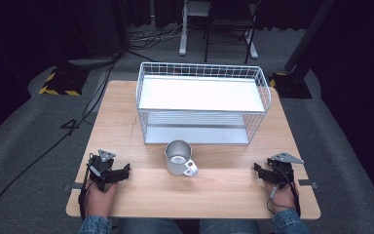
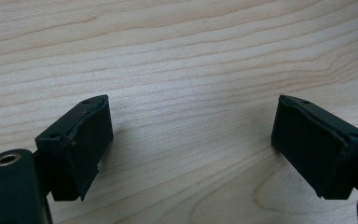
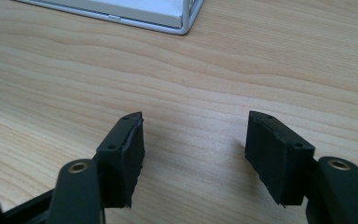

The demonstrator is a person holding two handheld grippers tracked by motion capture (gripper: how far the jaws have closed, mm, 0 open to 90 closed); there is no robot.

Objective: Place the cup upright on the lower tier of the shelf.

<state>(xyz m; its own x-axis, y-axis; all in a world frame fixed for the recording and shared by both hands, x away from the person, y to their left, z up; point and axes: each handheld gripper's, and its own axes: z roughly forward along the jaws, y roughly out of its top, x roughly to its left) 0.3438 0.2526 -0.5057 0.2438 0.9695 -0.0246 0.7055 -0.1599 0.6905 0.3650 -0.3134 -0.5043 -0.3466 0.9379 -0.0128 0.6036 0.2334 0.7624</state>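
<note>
Left gripper (image 1: 124, 171) sits at approx 8 o'clock on the wooden table (image 1: 121, 112), held in a hand (image 1: 100, 192), jaws spread wide w/ nothing between them. In the left gripper view (image 2: 191, 140) there's just bare wood grain between the pads.

Right gripper (image 1: 258, 169) at approx 4 o'clock, also hand-held (image 1: 282, 195), jaws parted, nothing gripped. Right gripper view (image 3: 193, 149) shows bare tabletop between the pads, w/ a corner of the rack base (image 3: 168, 21) at 12 o'clock of that view, well apart from the jaws.

Metal mug (image 1: 177, 157) stands upright approx table center, a bit toward the near edge, between the two grippers and apart from both. Handle (image 1: 191, 168) points to approx 4 o'clock. Mug looks empty inside.

White wire rack (image 1: 202, 68), two tiers, sits at 12 o'clock from the mug, just behind it; can't tell if mug rim touches the rack's front edge. Both shelves bare.

Both grippers rest on or just above the tabletop, tips pointing inward toward the mug.
</note>
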